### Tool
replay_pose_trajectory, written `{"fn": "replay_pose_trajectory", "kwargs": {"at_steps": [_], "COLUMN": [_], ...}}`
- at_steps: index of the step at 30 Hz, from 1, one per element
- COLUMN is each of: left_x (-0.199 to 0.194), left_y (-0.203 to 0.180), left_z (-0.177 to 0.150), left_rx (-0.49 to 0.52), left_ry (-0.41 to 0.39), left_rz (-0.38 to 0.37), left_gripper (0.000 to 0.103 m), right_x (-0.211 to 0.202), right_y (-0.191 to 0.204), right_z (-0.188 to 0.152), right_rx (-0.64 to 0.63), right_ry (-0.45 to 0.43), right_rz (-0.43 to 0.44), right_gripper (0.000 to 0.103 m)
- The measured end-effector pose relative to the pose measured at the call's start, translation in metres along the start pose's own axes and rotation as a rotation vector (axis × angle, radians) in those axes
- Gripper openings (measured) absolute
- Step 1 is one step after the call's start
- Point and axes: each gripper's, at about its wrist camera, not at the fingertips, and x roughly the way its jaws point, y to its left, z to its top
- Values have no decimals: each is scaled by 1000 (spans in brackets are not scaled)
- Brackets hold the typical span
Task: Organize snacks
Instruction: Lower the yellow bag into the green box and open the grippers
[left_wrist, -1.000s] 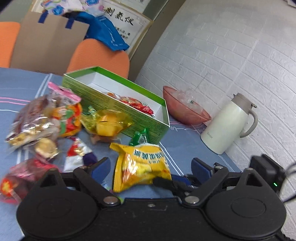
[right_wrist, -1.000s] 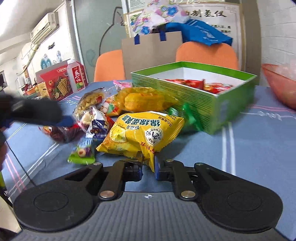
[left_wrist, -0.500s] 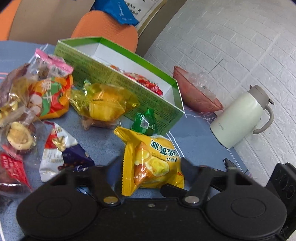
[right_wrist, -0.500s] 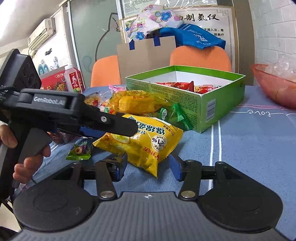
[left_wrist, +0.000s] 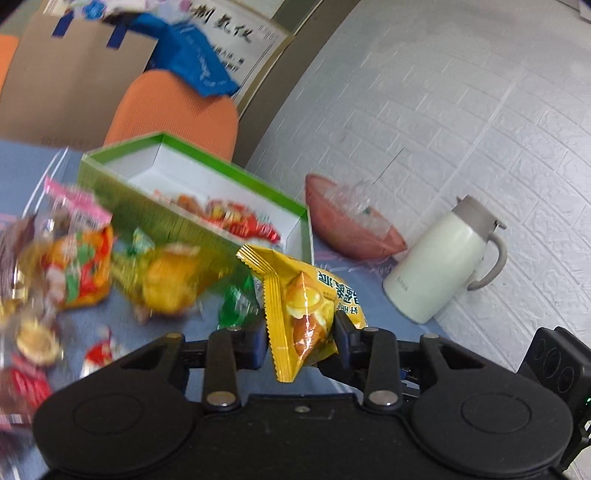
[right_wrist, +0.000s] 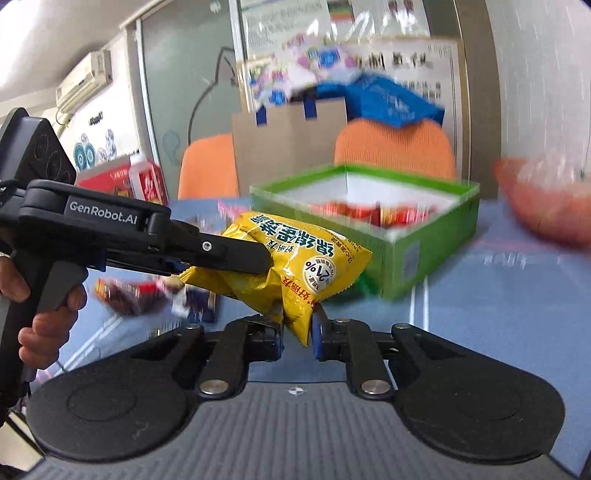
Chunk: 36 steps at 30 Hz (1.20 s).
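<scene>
At frame centre, the left gripper (left_wrist: 299, 341) and right gripper (right_wrist: 297, 332) both clamp the lifted yellow snack bag (right_wrist: 295, 258), which may tear if they pull apart before the green box (right_wrist: 388, 229).

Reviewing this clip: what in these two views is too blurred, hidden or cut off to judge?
- Left wrist view: loose snacks on the table are motion-blurred; kinds unreadable.
- Both views: green box contents smeared; red packets uncountable.
- Right wrist view: yellow bag hides the left gripper pads.
- Right wrist view: pink bowl blurred, cut by the edge.
</scene>
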Motion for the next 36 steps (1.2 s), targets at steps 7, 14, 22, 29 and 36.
{"fn": "replay_pose_trajectory", "kwargs": {"at_steps": [7,14,22,29,36], "left_x": [19,47,64,39,-17], "left_y": [1,28,64,68,46], "left_z": [46,78,90,80,51], "left_rx": [47,10,-41,-43,-77], "left_ry": [-73,-130,-131,-168,-193], "left_rz": [-15,5,148,245,259], "left_gripper": [65,65,92,103,103], "right_x": [21,64,117,112,44], "right_y": [-14,-32,-33,-29,-19], "right_z": [38,65,70,61,39], "right_rx": [-35,-23,2,-43,5], "right_ry": [-99,-116,-77,-55,-116], "right_rz": [-36,-63,-50,-92,-30], "right_gripper": [27,27,31,99,103]}}
